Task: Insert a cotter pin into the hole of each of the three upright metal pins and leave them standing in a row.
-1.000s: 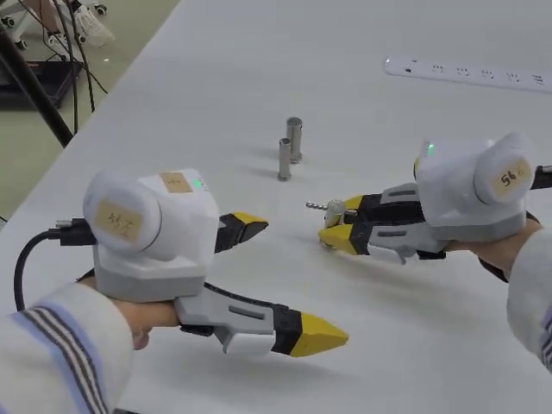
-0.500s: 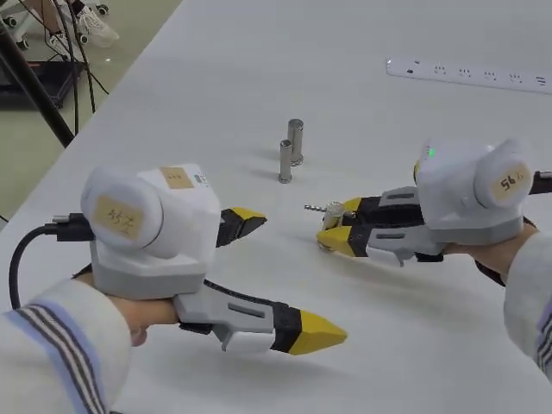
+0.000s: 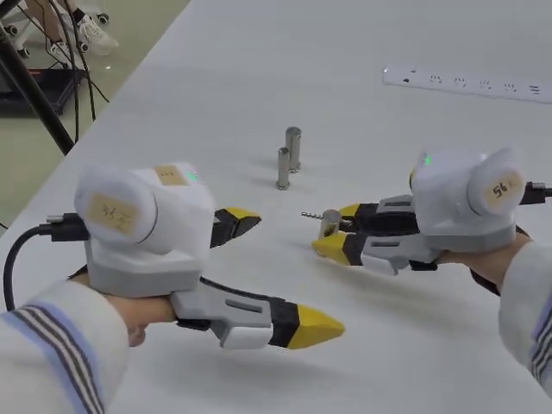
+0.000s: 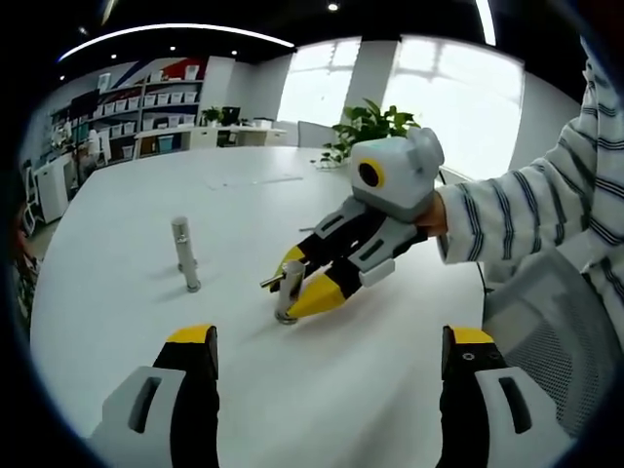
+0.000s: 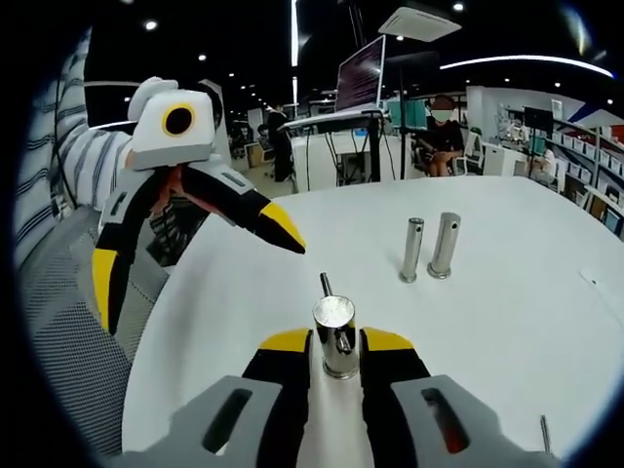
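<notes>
A pin [image 3: 329,222] is gripped between the closed jaws of the right gripper [image 3: 338,229] and stands on the table [image 3: 414,345]. A cotter pin [image 3: 311,214] projects left from its upper part. The left gripper [image 3: 291,271] is held near left, with its jaws spread wide and holding nothing. A second pin [image 3: 283,168] and a third pin [image 3: 293,148] stand just beside each other, farther off.

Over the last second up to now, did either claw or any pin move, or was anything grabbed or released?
Nothing visibly changed; only the camera shifted a little. The right claw stays shut on the third metal pin, with the cotter pin poking from it. The left claw stays open, and the two other metal pins stand together.
</notes>
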`<action>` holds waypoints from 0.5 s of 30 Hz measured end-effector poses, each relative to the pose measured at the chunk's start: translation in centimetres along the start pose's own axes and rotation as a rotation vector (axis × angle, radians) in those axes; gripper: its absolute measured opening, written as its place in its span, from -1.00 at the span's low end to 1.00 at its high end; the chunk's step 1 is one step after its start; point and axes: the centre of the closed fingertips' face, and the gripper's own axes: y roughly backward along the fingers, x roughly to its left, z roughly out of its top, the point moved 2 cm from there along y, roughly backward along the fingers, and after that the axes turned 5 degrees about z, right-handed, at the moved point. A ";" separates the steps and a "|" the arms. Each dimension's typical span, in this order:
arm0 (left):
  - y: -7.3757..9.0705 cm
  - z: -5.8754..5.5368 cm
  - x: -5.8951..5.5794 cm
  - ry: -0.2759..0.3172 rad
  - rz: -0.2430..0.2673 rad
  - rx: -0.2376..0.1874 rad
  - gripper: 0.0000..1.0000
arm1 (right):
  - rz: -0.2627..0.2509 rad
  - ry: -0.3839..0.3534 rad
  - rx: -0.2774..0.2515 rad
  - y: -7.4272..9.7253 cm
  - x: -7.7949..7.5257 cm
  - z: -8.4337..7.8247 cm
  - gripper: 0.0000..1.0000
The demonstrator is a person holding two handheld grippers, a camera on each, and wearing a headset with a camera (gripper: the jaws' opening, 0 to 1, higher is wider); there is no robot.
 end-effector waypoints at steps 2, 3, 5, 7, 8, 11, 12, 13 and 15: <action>0.3 0.1 0.2 -0.002 0.007 -0.003 0.88 | -0.020 -0.001 -0.007 0.4 0.2 0.3 -0.61; 0.4 0.2 0.2 -0.003 0.010 -0.005 0.88 | -0.022 0.003 -0.009 0.6 0.4 0.4 -0.57; 0.7 0.5 0.4 -0.003 0.016 -0.013 0.88 | -0.027 -0.003 -0.018 1.0 0.7 0.6 -0.55; 1.0 1.0 0.6 0.000 0.024 -0.033 0.88 | -0.051 -0.008 -0.040 1.9 1.0 0.9 -0.51; 1.1 1.1 0.7 0.001 0.027 -0.040 0.88 | -0.059 -0.014 -0.048 2.3 1.1 1.1 -0.46; 1.5 1.7 0.8 0.002 0.035 -0.061 0.88 | -0.092 -0.040 -0.080 3.8 1.6 1.7 -0.29; 1.6 1.7 0.9 0.004 0.036 -0.065 0.88 | -0.101 -0.050 -0.087 4.2 1.7 1.8 -0.27; 1.6 1.8 0.9 0.007 0.037 -0.069 0.89 | -0.110 -0.068 -0.094 4.6 1.9 1.9 -0.25; 1.7 1.7 0.9 0.007 0.041 -0.068 0.89 | -0.138 -0.083 -0.113 5.7 2.1 2.2 -0.21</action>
